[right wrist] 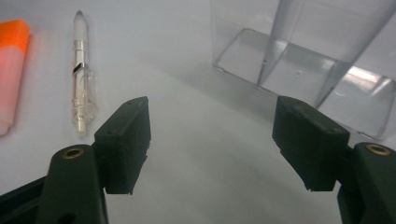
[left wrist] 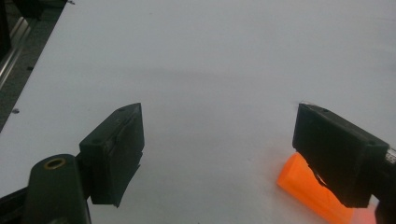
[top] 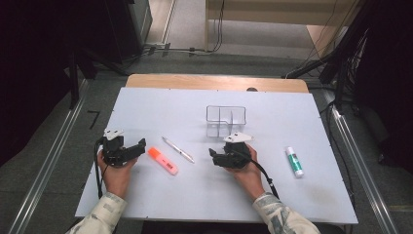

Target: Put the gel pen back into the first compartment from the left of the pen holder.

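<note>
Grippers L (top: 138,147) & R (top: 215,157) low over table (top: 160,105), jaws wide.

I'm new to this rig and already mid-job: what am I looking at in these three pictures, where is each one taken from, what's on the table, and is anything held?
There is no robot arm. A person holds a two-jaw tool in each hand: the left gripper and the right gripper.

The high view looks down from above the person's side of the white table. The other two pictures come from cameras riding on the grippers, looking along their black jaws.

On the table lie an orange highlighter, a clear pen, a glue stick and a clear divided organizer, which looks empty.

Both grippers stand open and hold nothing. In the left gripper view the highlighter lies partly behind one jaw. In the right gripper view the pen and organizer lie ahead.
</note>
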Motion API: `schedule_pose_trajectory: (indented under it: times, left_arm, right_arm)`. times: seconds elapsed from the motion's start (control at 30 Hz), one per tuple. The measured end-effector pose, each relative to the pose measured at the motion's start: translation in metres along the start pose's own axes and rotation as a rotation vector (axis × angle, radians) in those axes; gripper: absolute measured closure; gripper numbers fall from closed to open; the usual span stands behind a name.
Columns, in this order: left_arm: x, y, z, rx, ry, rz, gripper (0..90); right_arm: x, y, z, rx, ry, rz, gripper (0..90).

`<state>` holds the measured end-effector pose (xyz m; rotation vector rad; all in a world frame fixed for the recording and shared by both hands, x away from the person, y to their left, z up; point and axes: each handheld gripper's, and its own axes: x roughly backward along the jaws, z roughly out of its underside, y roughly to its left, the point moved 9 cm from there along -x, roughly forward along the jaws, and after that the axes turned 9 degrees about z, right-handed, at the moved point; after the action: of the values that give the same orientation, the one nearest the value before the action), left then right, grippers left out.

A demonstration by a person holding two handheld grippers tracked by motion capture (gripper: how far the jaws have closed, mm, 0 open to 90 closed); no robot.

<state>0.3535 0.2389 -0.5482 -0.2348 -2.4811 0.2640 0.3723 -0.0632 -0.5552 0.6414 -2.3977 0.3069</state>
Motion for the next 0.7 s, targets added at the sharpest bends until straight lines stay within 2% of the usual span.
schedule_pose_trajectory:
  times: [0.33, 0.7]
  left_arm:
    - [-0.001, 0.000, 0.000, 0.002, -0.002, -0.003, 17.3]
    - [0.000, 0.000, 0.000, 0.000, -0.002, 0.003, 17.3]
  right_arm:
    - [-0.010, 0.023, -0.005, 0.041, 0.003, -0.035, 26.5]
    - [-0.023, 0.051, -0.018, 0.077, -0.003, -0.065, 27.0]
